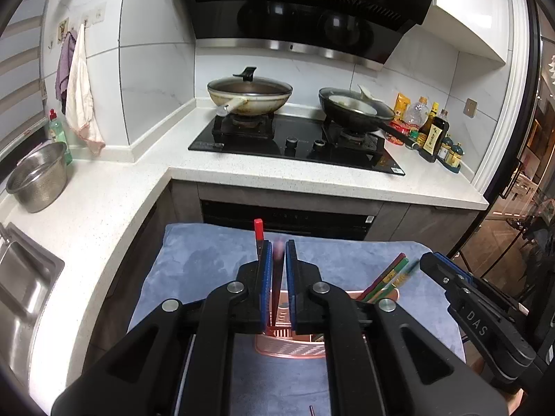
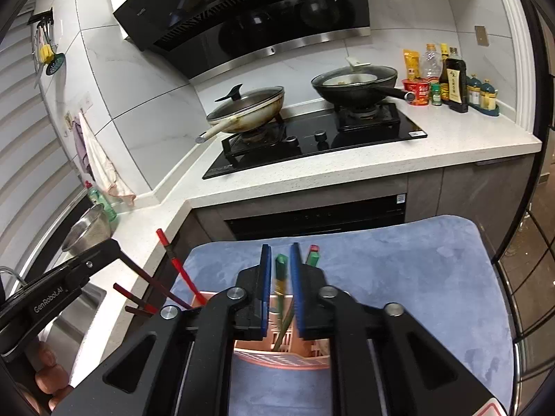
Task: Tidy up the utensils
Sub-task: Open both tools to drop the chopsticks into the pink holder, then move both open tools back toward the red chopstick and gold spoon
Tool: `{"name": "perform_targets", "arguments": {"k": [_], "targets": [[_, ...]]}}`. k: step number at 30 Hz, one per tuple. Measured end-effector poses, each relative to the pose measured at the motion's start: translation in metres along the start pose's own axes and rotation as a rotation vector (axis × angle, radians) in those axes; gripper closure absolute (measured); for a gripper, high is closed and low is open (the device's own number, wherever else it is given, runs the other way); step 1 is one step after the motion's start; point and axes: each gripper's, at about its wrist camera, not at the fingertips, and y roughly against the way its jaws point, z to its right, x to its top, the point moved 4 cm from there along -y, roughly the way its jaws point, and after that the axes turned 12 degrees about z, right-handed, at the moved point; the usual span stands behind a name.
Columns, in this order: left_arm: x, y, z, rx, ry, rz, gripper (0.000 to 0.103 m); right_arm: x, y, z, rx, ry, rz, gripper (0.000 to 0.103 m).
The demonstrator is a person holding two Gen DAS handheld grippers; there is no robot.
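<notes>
1. Looking along the left tool (image 1: pixel 279 242), the left wrist view shows its blue pads nearly closed on a dark chopstick (image 1: pixel 276 277) whose lower end drops toward the pink utensil holder (image 1: pixel 289 345) in the lower middle of the frame. A red-tipped chopstick (image 1: pixel 258 234) rises just left of the pads.
2. Only the right wrist view shows the right tool (image 2: pixel 280 248) from behind: its pads stand slightly apart with a green chopstick (image 2: pixel 281 277) between them, its lower end down in the same holder (image 2: pixel 277 357). Whether the pads press on it I cannot tell.
3. Each view catches the other tool at its edge: the right one at the right of the left wrist view, the left one at the lower left of the right wrist view, with fingers (image 2: pixel 48 371) wrapped around its handle.
4. Around them: a blue cloth (image 1: pixel 208 263) covers the surface under the holder; behind lie a white counter (image 1: pixel 242 173), a black hob (image 1: pixel 295 142) with two lidded pans, and a steel bowl (image 1: pixel 38 180) at the left.
5. More coloured chopsticks (image 1: pixel 385 277) lean from the holder's right side; the tool bodies hide most of the holder.
</notes>
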Motion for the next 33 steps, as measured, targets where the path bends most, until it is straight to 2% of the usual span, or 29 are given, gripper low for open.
{"name": "perform_targets", "arguments": {"k": [1,3,5,6,10,12,23,29,33], "targets": [[0.000,0.001,0.001,0.007,-0.008,0.006,0.094,0.000,0.001,0.001,0.000,-0.003,0.004,0.086],[0.000,0.004,0.003,0.013,-0.019,0.012,0.088,0.001,0.006,0.003,-0.004,-0.009,0.013,0.074],[0.001,0.009,0.005,0.021,-0.026,0.026,0.073,0.001,0.010,0.004,-0.003,-0.013,0.020,0.072],[0.001,0.014,0.006,0.026,-0.030,0.039,0.071,0.001,0.014,0.004,-0.002,-0.010,0.024,0.072],[0.001,0.024,0.009,0.027,-0.050,0.055,0.070,0.000,0.029,0.001,0.001,0.011,0.039,0.071],[-0.001,0.030,0.010,0.024,-0.050,0.055,0.069,-0.002,0.038,0.000,0.007,0.013,0.046,0.066],[-0.021,0.070,0.012,0.021,-0.061,0.059,0.068,-0.026,0.090,-0.002,0.024,0.030,0.050,0.066],[-0.037,0.088,0.011,0.022,-0.071,0.053,0.067,-0.055,0.120,-0.010,0.026,0.072,0.038,0.066],[-0.057,0.101,0.011,0.026,-0.077,0.040,0.062,-0.083,0.136,-0.014,0.020,0.102,0.016,0.066]]}}
